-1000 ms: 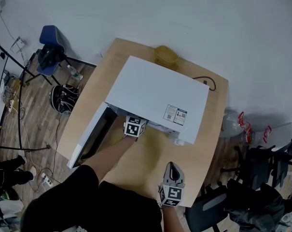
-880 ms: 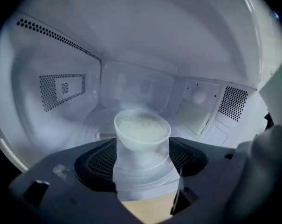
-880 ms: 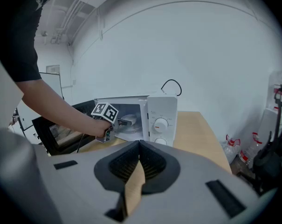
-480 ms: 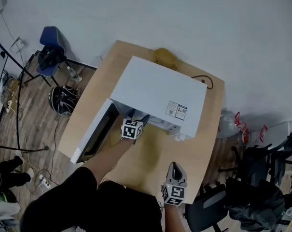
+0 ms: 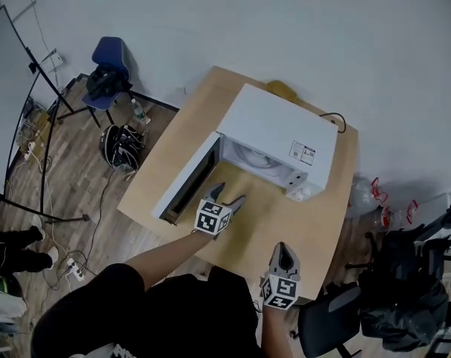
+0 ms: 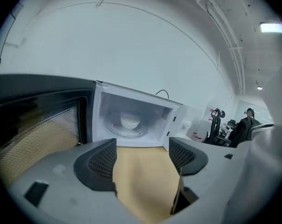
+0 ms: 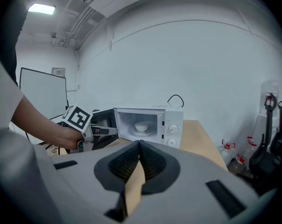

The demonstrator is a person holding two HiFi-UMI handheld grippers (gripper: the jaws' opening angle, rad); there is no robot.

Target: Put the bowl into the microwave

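Observation:
The white microwave (image 5: 281, 129) stands on the wooden table (image 5: 314, 230) with its door (image 5: 186, 179) swung wide open to the left. A small white bowl (image 6: 129, 122) sits on the glass turntable inside, also visible as the bowl (image 7: 141, 126) in the right gripper view. My left gripper (image 5: 227, 194) hovers over the table just in front of the open cavity, open and empty, clear of the bowl. My right gripper (image 5: 282, 247) hangs near the table's front edge, its jaws pressed together on nothing.
A yellow object (image 5: 282, 89) lies behind the microwave, and a black cord (image 5: 337, 118) runs off its back right. A blue chair (image 5: 109, 57) stands far left, black office chairs (image 5: 404, 274) at right. Water bottles (image 7: 227, 150) stand on the floor.
My left gripper has drawn back out of the microwave cavity toward the table's front, empty. The head view has shifted, so the cavity's inside now shows. The right gripper has barely moved.

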